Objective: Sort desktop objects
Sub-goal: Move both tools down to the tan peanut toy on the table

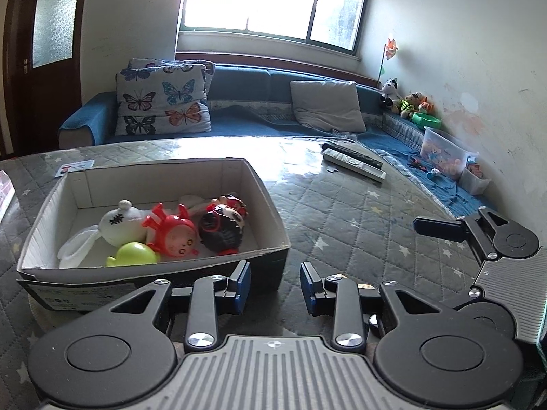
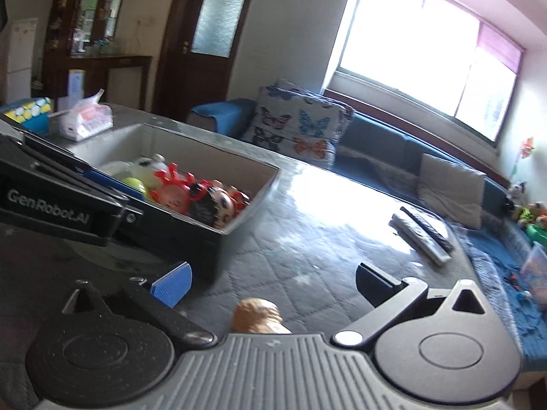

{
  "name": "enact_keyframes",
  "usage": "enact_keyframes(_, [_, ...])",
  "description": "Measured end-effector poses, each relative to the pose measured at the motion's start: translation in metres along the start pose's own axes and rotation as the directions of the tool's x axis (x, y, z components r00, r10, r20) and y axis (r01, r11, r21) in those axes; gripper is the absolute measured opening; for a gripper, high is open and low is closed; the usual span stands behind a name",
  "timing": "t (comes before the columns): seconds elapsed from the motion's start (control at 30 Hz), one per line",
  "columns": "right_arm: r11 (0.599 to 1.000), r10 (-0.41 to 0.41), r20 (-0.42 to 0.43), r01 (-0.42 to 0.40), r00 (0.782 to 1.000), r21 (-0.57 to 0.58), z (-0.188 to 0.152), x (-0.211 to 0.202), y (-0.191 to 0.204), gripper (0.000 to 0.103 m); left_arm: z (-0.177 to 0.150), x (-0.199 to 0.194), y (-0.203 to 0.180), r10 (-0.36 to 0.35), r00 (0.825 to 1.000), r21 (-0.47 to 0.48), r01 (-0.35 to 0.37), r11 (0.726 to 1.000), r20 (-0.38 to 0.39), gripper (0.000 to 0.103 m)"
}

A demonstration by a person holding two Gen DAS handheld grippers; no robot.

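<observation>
Table (image 1: 342, 205): one, covered in grey quilted cloth with small stars.
Box (image 1: 266, 191): one, open cardboard, pale inside, on the table's left part.
Toys in box: four, a white plush (image 1: 116, 222), red plastic crab (image 1: 171, 232), dark-haired doll (image 1: 222, 222) and green ball (image 1: 135, 254).
Remotes (image 1: 355, 164): two, flat and long, far side.
Tan toy (image 2: 256, 316): one, lumpy, on the cloth just before the right gripper (image 2: 273, 280).
Left gripper (image 1: 275, 287): fingers apart, holding nothing.
Right gripper: fingers wide apart, holding nothing.

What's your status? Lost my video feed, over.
Left gripper open, empty. Right gripper open wide, brown toy on the table between its fingers, not gripped. Box holds four toys. Nothing in the way.
</observation>
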State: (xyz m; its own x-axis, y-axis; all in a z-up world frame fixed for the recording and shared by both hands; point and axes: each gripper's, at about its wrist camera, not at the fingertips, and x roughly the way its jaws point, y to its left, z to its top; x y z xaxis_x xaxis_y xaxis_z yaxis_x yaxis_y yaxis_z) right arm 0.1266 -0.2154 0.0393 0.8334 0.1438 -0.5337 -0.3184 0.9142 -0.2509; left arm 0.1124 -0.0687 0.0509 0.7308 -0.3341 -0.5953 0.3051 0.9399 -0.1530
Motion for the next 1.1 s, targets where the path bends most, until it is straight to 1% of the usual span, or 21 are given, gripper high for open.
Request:
enact_keyframes(0.17, [0.999, -0.036, -0.021, 0.037, 0.999, 0.034, -0.012, -0.004, -0.013, 0.103, -0.003, 0.006, -0.013, -0.015, 1.0, 0.008, 0.015, 1.0, -0.021, 0.035])
enact_keyframes(0.43, [0.99, -0.093, -0.053, 0.098, 0.994, 0.099, -0.026, -0.006, -0.037, 0.103, -0.006, 0.018, -0.033, -0.009, 0.999, 0.032, 0.011, 0.999, -0.054, 0.035])
enact_keyframes(0.8, [0.975, -0.149, -0.092, 0.162, 0.984, 0.153, -0.041, -0.003, -0.053, 0.103, -0.008, 0.032, -0.052, 0.0, 0.997, 0.063, 0.005, 0.998, -0.08, 0.035])
enact_keyframes(1.1, [0.972, -0.143, -0.097, 0.158, 0.985, 0.175, -0.047, -0.001, -0.062, 0.103, -0.006, 0.039, -0.061, 0.012, 0.996, 0.07, -0.006, 0.998, -0.091, 0.035])
